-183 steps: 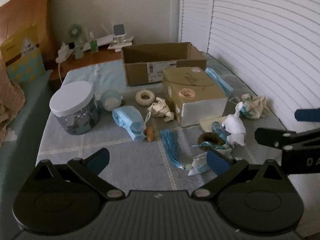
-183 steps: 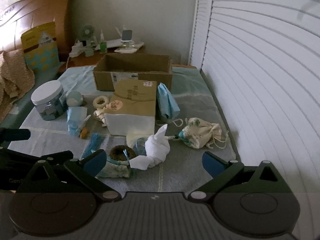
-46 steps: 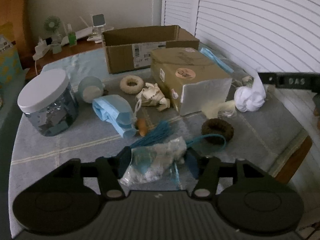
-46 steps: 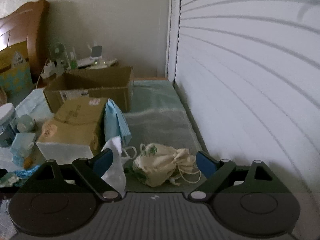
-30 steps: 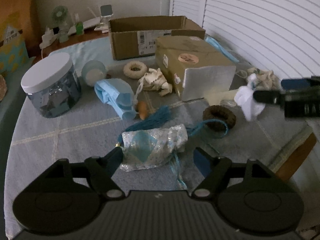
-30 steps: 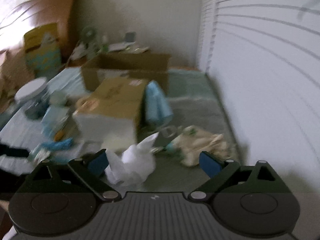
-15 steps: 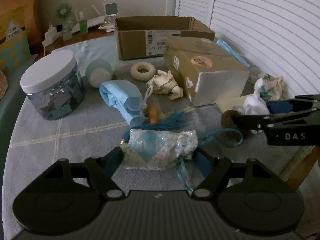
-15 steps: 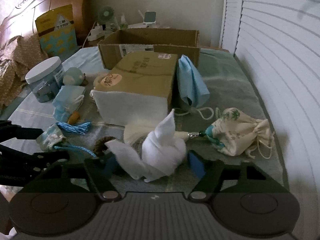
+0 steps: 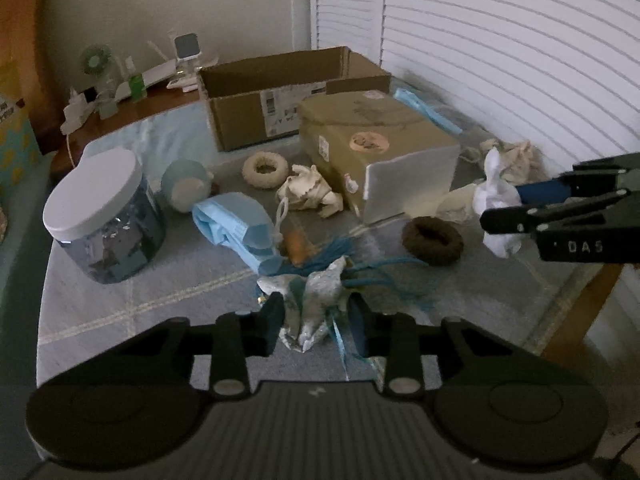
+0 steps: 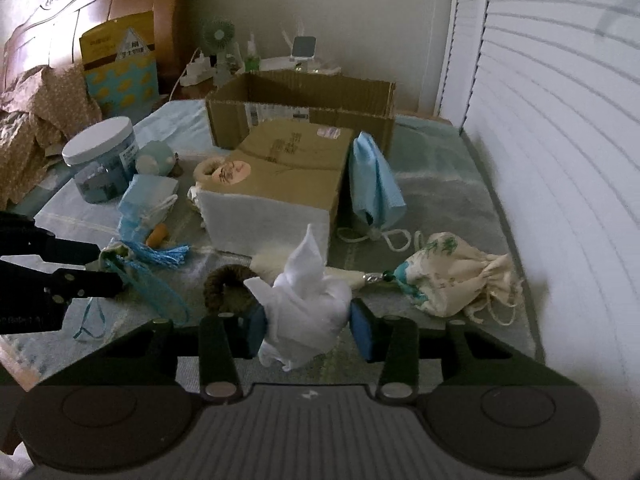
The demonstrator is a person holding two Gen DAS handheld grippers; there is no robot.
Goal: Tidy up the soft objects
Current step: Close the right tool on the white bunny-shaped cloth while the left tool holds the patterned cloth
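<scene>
My left gripper [image 9: 316, 316] is shut on a silvery blue-patterned pouch [image 9: 316, 292] with blue strings, held just above the table near its front edge. My right gripper [image 10: 308, 326] is shut on a white cloth bundle [image 10: 304, 296]; it shows at the right of the left wrist view [image 9: 498, 200]. An open cardboard box [image 9: 288, 80] stands at the back of the table. Other soft things lie around: a brown ring [image 9: 432, 240], a cream ring [image 9: 265, 166], a blue folded cloth [image 9: 236, 220], a cream drawstring bag [image 10: 452, 276] and a crumpled cream cloth [image 9: 310, 192].
A closed brown and white box [image 9: 376, 148] stands mid-table. A white-lidded jar [image 9: 104, 216] stands at the left, a pale blue round toy [image 9: 186, 186] beside it. A blue mask [image 10: 374, 184] leans on the closed box. Louvred doors [image 9: 520, 60] run along the right. The table edge [image 9: 576, 296] is near right.
My left gripper has closed on the patterned pouch and lifted it, bunching it. My right gripper has tightened on the white cloth bundle and raised it slightly.
</scene>
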